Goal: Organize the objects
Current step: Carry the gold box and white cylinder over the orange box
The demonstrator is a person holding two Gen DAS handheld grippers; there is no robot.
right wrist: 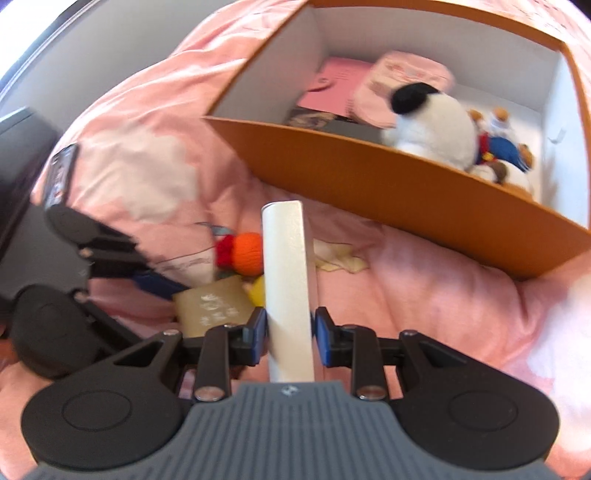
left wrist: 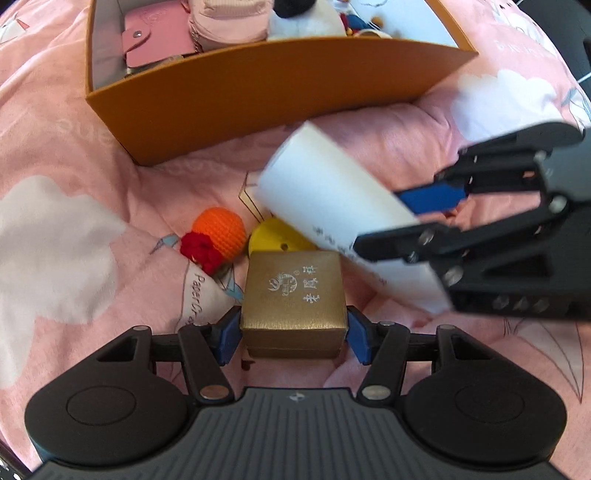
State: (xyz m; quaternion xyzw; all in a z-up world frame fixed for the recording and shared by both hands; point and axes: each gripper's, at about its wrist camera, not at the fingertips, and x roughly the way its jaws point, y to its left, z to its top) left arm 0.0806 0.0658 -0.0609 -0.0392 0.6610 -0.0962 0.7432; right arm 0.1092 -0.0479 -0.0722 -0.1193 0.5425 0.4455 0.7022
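Blue pads of the left gripper [left wrist: 293, 334] press both side walls of a gold gift box [left wrist: 293, 295], low on its body, at 6 o'clock in the left wrist view; the box is clamped squarely, its printed lid facing up. Behind it, at 12 o'clock from the box, lie a yellow disc [left wrist: 275, 238] and, at 11 o'clock, an orange crocheted ball [left wrist: 219, 229] with a red crocheted tuft [left wrist: 199, 253], all on the pink quilt [left wrist: 74, 155]. The right gripper [right wrist: 290, 332] grasps a white flat carton [right wrist: 288, 280] near its lower end, fingers closed on its narrow faces; the carton stands upright along the jaw line and projects far beyond the pads. The orange storage box [left wrist: 258, 99] sits at 12 o'clock in the left view and at 1 o'clock in the right view, open-topped, already holding a pink wallet [left wrist: 155, 40], a pink pouch [left wrist: 229, 22], a black-and-white plush toy [right wrist: 436, 125] and small dolls [right wrist: 506, 147].

Judged step: carrying both held items to the storage box. Good practice would be to lift each clear of the near orange wall before moving across it, to keep the two grippers apart since they stand close, and to lower the long carton into the bare floor at the box's right end, as its overhang may swing or slip.
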